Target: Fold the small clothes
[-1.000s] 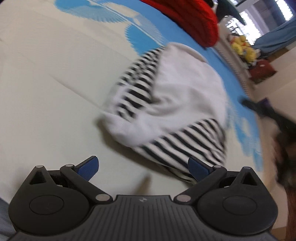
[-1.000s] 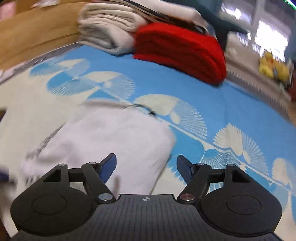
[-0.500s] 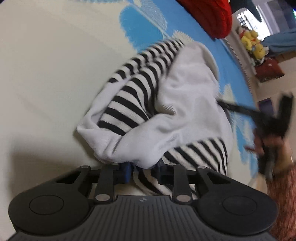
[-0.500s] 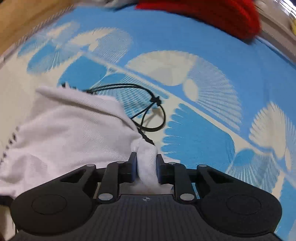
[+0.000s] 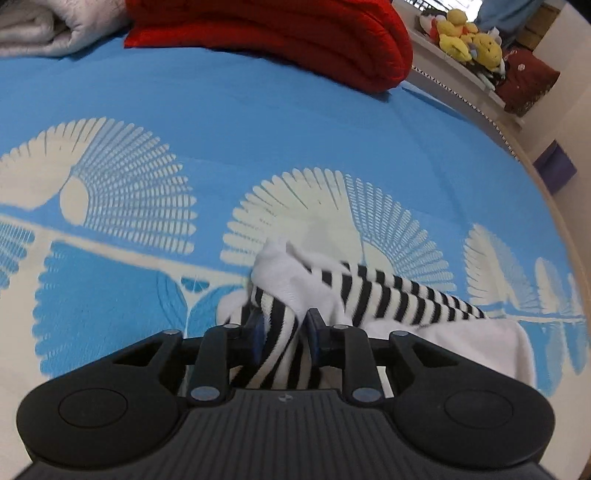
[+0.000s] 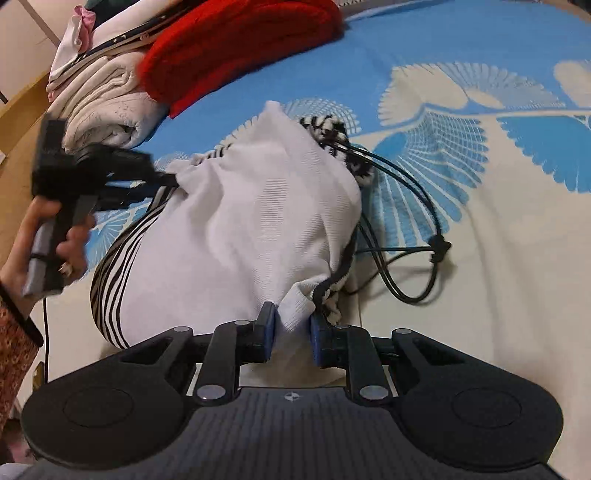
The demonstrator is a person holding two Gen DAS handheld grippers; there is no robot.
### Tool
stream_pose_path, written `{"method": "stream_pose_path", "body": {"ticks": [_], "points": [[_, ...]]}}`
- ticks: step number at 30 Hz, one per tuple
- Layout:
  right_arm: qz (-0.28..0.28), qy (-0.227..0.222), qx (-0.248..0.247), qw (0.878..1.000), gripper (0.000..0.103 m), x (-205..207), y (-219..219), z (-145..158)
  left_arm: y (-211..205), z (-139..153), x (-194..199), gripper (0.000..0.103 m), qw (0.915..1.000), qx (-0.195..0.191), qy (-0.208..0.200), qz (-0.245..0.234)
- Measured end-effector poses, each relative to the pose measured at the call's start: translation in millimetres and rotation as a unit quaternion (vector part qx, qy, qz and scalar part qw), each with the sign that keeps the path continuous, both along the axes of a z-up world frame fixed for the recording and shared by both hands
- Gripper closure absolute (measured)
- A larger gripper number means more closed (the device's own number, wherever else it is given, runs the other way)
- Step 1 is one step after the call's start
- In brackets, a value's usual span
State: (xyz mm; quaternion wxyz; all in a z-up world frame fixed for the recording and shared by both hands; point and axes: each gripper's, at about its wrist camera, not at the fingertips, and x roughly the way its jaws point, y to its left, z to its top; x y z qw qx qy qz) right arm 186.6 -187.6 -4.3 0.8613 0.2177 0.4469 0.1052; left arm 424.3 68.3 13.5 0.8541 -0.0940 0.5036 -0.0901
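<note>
A small white garment with black-and-white striped parts (image 6: 236,221) is lifted above the blue and cream bedspread (image 5: 258,140). My left gripper (image 5: 282,328) is shut on a striped and white edge of the garment (image 5: 280,332). My right gripper (image 6: 290,328) is shut on a white ribbed hem of the garment (image 6: 295,306). The left gripper also shows in the right wrist view (image 6: 170,181), pinching the cloth's far left edge, with the hand behind it. The cloth hangs stretched between the two grippers.
A folded red knit (image 5: 295,40) and folded white bedding (image 5: 44,33) lie at the back of the bed. A black cord with a knot (image 6: 436,247) lies on the bedspread beside the garment. Yellow soft toys (image 5: 469,44) sit on a shelf beyond the bed.
Both grippers went from open to shut on the garment's edges. They have since lifted it off the bed and spread it between them.
</note>
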Motion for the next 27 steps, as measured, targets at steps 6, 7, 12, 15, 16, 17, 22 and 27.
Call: {"method": "stream_pose_path", "body": {"ticks": [6,7,12,15,16,17,22,27], "points": [[-0.004,-0.014,0.008,1.0,0.075,2.8,-7.8,-6.9,42.2,13.4,-13.8,0.011,0.9964,0.015,-0.037,0.075],[-0.011,-0.025,-0.006,1.0,0.062,2.4,-7.4,-5.3,49.7,20.0,-24.7,0.01,0.9954,0.025,-0.045,0.081],[-0.026,-0.082,-0.111,0.99,0.047,-17.7,5.1,29.3,71.4,59.7,-129.5,0.0,0.9876,0.103,-0.096,0.07],[-0.017,-0.15,-0.159,0.976,0.017,-60.9,25.0,64.9,69.8,72.1,-222.4,0.0,0.9785,0.141,-0.139,0.06],[-0.019,-0.178,-0.174,0.968,0.011,-82.0,33.2,73.6,69.7,71.4,-253.2,0.0,0.9795,0.133,-0.139,0.059],[-0.021,-0.199,-0.184,0.962,0.01,-103.4,40.7,78.2,67.2,69.4,-282.7,0.0,0.9821,0.121,-0.133,0.055],[-0.034,-0.22,-0.212,0.952,0.009,-190.7,68.0,55.3,47.6,47.1,-378.3,0.0,0.9873,0.087,-0.124,0.048],[-0.023,-0.213,-0.242,0.946,0.009,-234.1,84.8,31.0,25.8,29.6,-415.5,0.0,0.9768,0.129,-0.167,0.036]]}}
